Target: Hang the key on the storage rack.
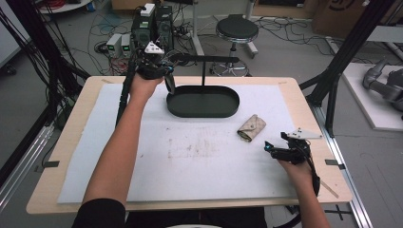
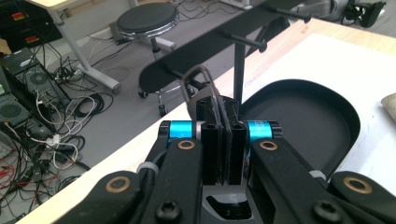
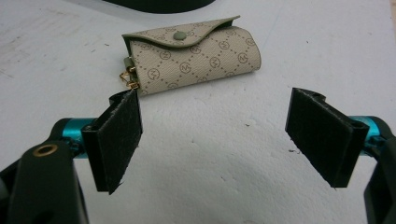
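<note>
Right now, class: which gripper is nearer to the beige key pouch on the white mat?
Right. The right gripper, jaws open, sits just beside the beige key pouch. The left gripper, shut on a dark ring, is far off by the black stand.

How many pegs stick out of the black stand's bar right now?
3 visible: on the crossbar, one peg at the far end, one mid-bar, one near end behind the left gripper; others may be hidden.
</note>
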